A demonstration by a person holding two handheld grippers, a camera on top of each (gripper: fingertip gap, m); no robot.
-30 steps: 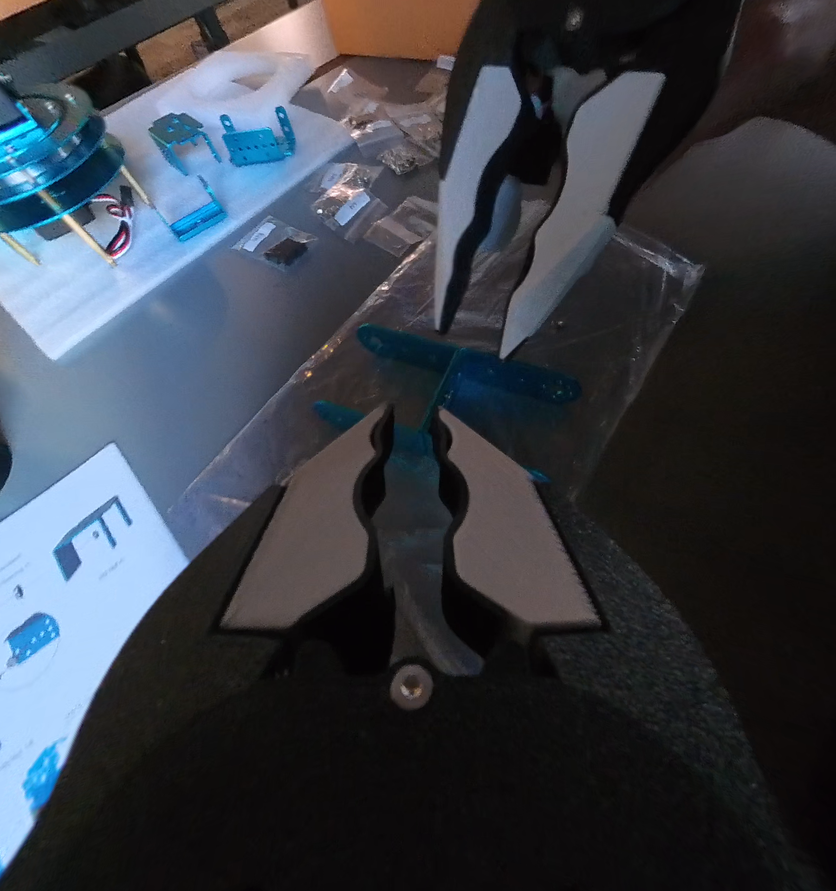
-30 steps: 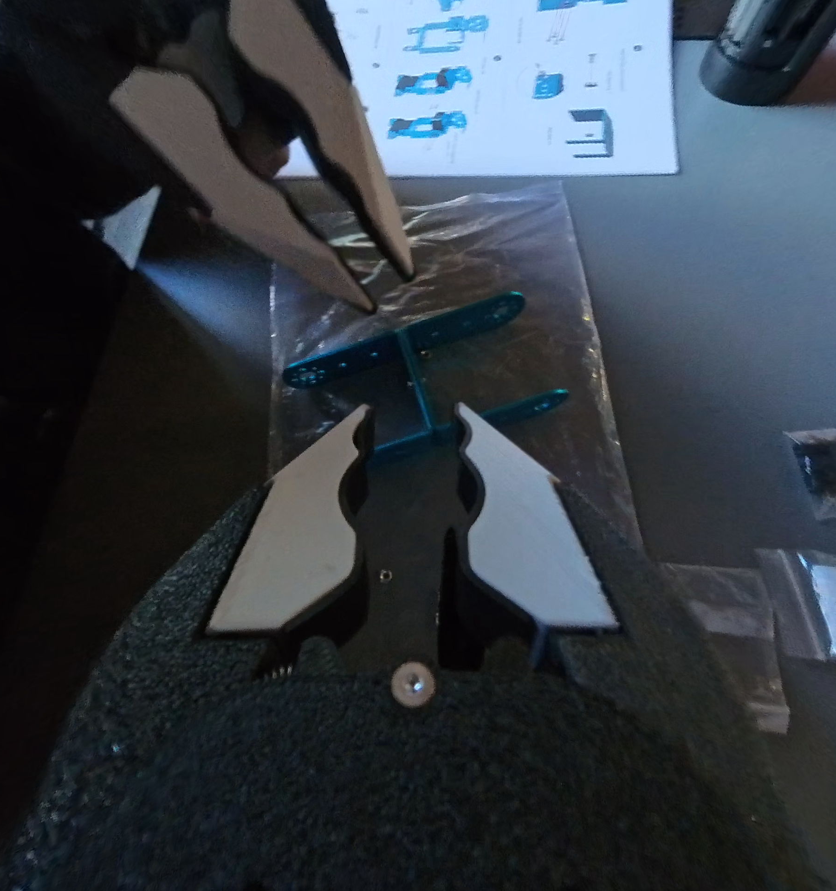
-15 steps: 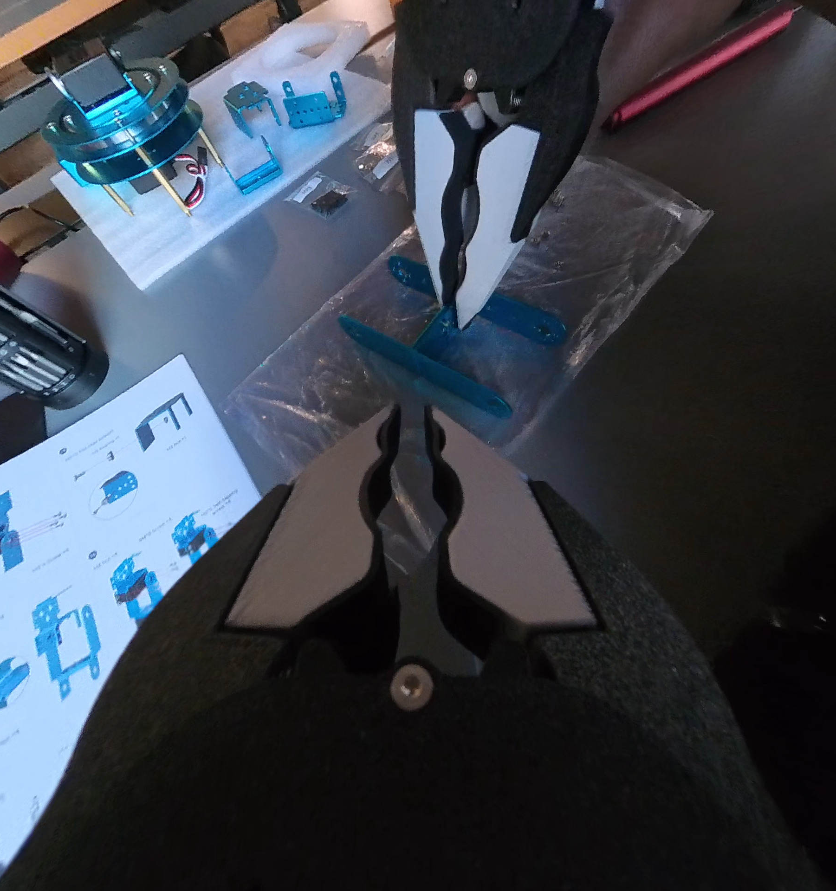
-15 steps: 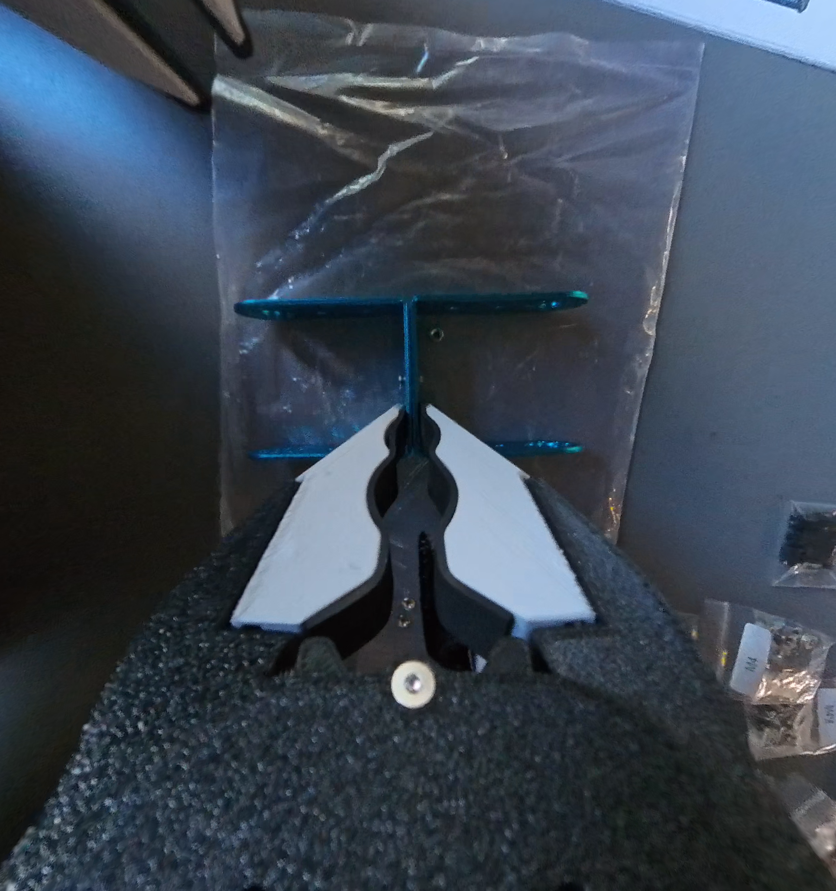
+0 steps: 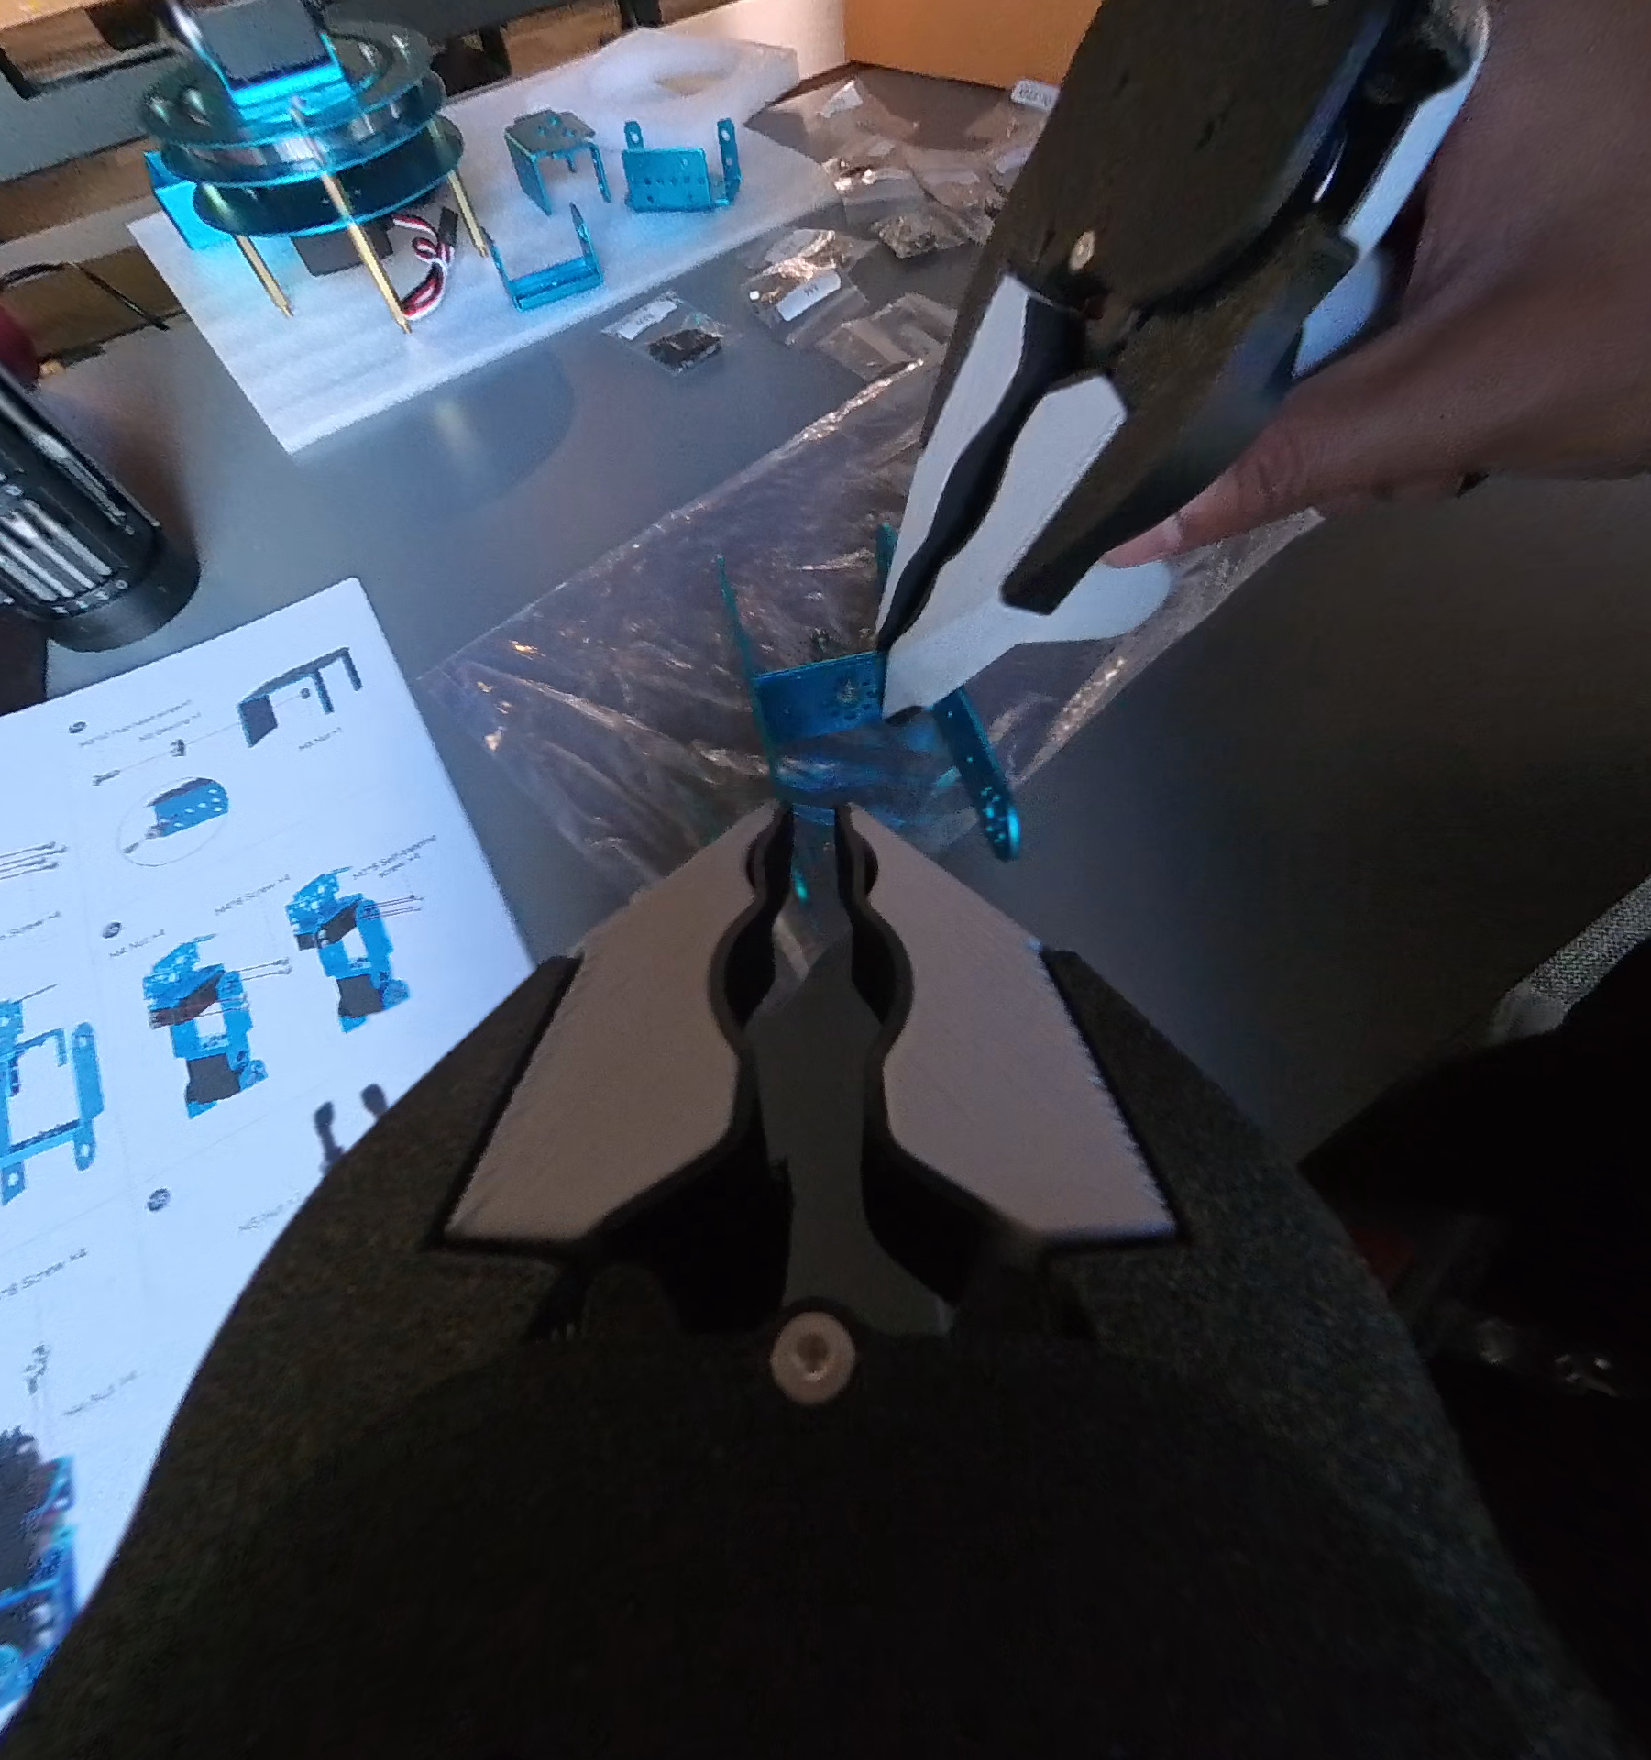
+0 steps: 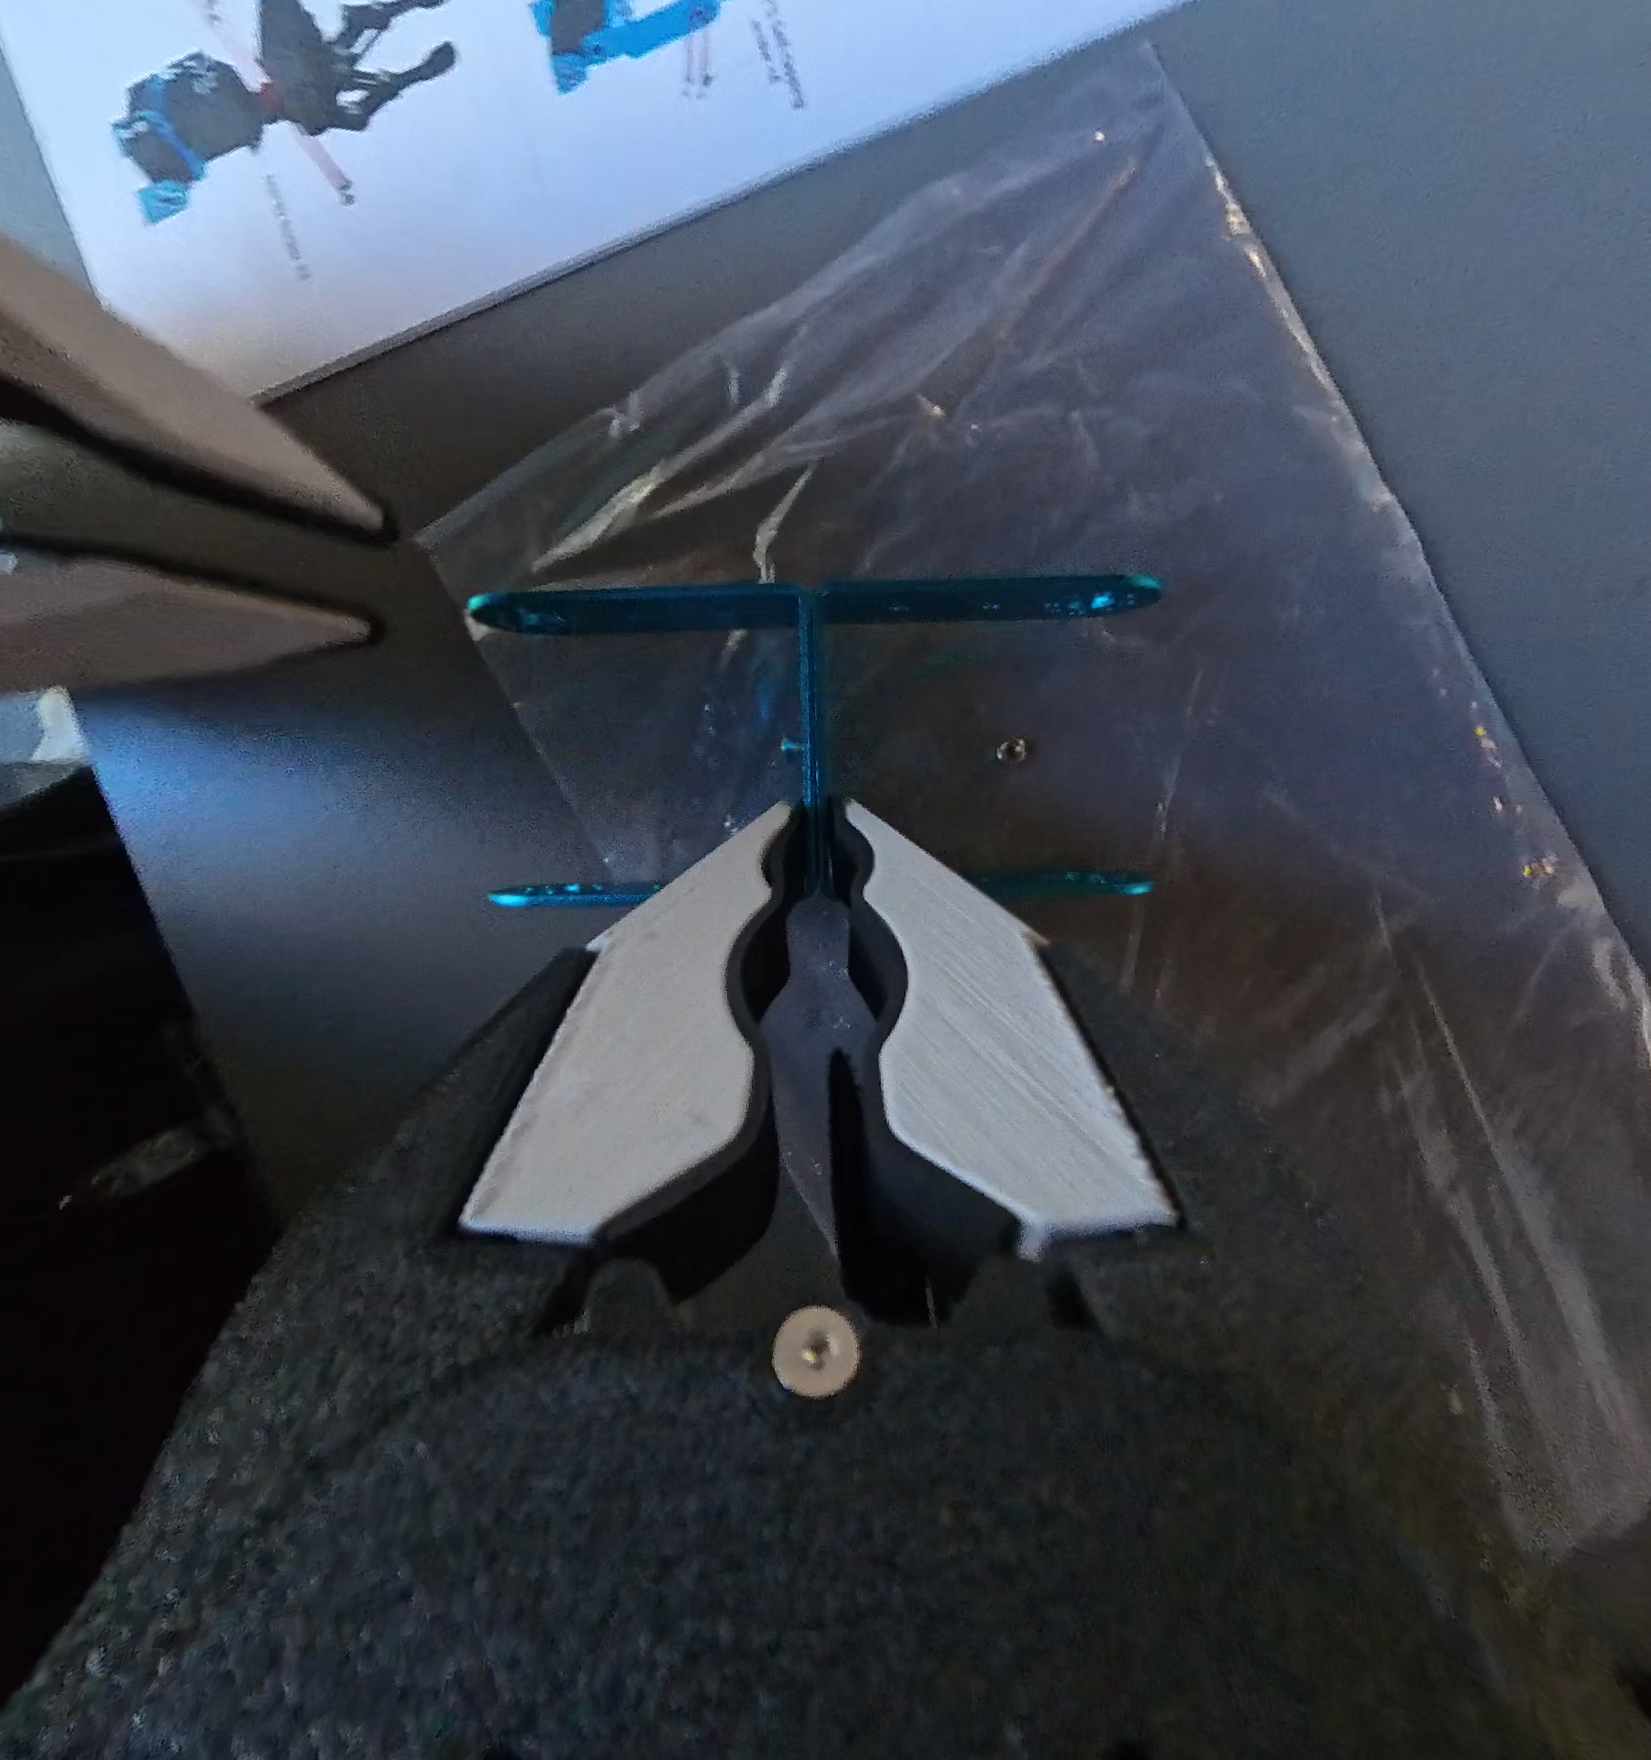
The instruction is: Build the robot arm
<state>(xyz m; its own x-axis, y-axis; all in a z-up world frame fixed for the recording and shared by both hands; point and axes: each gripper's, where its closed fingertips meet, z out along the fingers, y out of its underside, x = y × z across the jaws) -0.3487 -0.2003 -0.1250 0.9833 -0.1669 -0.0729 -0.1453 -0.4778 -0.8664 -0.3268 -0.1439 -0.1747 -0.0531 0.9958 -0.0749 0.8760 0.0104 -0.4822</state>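
Blue metal bracket (image 6: 810, 686) is pinched in my right gripper (image 6: 816, 810): jaws closed on its thin middle web, both drilled arms sticking out sideways, lifted clear of the clear plastic bag (image 6: 1183, 571) on the grey counter (image 6: 1516, 190). From the left wrist view, the bracket (image 5: 826, 705) hangs from the right gripper (image 5: 902, 681), a hand (image 5: 1516, 286) gripping its body. My left gripper (image 5: 807, 824) has jaws nearly closed, tips just below the bracket; cannot tell if they touch it. Instruction sheet (image 5: 164, 905) lies left of the bag (image 5: 631, 686). Farther back: white foam pad (image 5: 393, 314) with a round blue assembly (image 5: 297, 124) and more blue brackets (image 5: 612, 171), small parts bags (image 5: 802, 295) beside it.
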